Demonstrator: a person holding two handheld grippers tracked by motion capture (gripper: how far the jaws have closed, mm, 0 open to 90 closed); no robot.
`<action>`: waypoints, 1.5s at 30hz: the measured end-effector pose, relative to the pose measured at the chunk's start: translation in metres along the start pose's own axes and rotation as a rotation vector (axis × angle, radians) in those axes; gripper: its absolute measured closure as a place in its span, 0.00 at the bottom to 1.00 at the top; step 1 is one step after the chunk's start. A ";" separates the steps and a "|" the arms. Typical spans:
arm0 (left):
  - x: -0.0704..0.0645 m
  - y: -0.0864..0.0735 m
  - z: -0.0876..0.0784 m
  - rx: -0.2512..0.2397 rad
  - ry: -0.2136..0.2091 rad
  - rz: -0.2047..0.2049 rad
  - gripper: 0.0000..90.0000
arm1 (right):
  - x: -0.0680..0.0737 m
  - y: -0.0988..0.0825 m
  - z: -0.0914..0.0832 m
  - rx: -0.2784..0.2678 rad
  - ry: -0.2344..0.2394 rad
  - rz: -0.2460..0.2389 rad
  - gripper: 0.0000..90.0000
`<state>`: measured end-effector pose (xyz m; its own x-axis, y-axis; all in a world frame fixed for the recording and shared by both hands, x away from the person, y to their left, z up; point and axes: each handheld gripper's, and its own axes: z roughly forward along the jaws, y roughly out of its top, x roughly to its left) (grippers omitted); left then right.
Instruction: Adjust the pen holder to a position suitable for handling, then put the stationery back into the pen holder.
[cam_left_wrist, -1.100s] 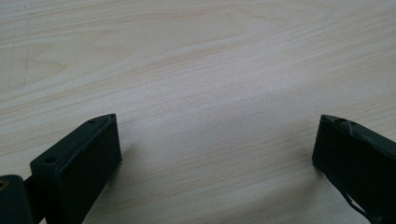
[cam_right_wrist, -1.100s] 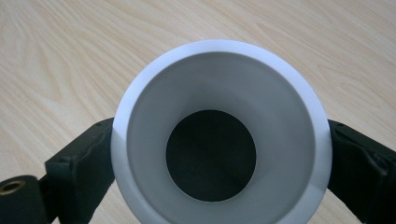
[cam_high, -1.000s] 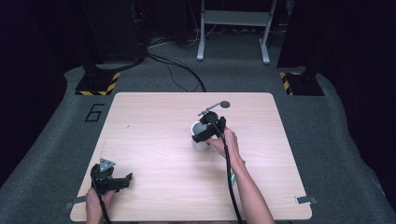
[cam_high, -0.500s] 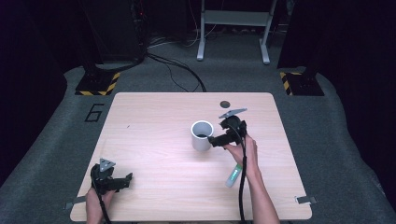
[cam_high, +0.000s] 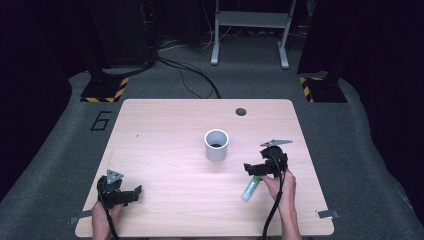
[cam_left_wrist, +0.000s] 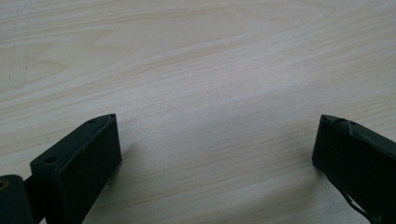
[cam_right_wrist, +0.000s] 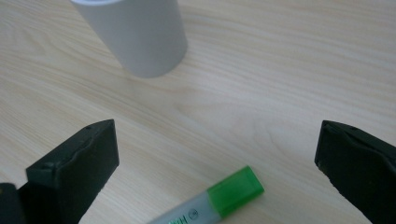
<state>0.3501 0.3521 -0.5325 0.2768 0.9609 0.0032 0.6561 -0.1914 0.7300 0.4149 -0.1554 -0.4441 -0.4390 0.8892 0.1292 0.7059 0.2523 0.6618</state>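
The marker (cam_right_wrist: 212, 200), light, stiff and smooth, lies near the desk's (cam_high: 165, 125) right edge between the right gripper's (cam_right_wrist: 217, 163) wide-apart jaws; grip mid-barrel, while the left gripper (cam_left_wrist: 215, 154) gapes idle.

**Colours and patterns on the bench**

Pale, light-wood bench (cam_high: 165, 135) with fine streaked grain, marked by one small dark round hole (cam_high: 241, 111). Plain light-grey cylindrical cup (cam_high: 216, 145), dark inside. Grey-white marker with a bright green cap (cam_right_wrist: 233, 186) and green lettering on the barrel. Matt black left gripper (cam_high: 120, 192) and matt black right gripper (cam_high: 264, 166), each topped with a grey three-cornered plate; black jaws throughout. Dark grey carpeted floor (cam_high: 60, 150) bearing a black figure six (cam_high: 102, 120). Yellow-and-black diagonal hazard stripes (cam_high: 118, 91) on the black stand feet.
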 end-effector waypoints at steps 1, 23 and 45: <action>0.000 0.000 0.000 0.000 0.000 -0.001 0.01 | -0.002 -0.004 0.001 0.005 0.000 0.012 0.00; 0.000 0.000 0.000 -0.003 0.002 0.003 0.01 | -0.008 -0.036 0.010 0.071 -0.040 0.181 0.00; 0.000 0.000 0.000 -0.003 0.002 0.003 0.01 | 0.009 -0.023 0.048 0.248 -0.170 0.136 0.56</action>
<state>0.3500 0.3521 -0.5326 0.2778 0.9606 0.0067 0.6528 -0.1939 0.7323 0.4211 -0.1349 -0.4940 -0.2470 0.9668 0.0651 0.8749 0.1936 0.4440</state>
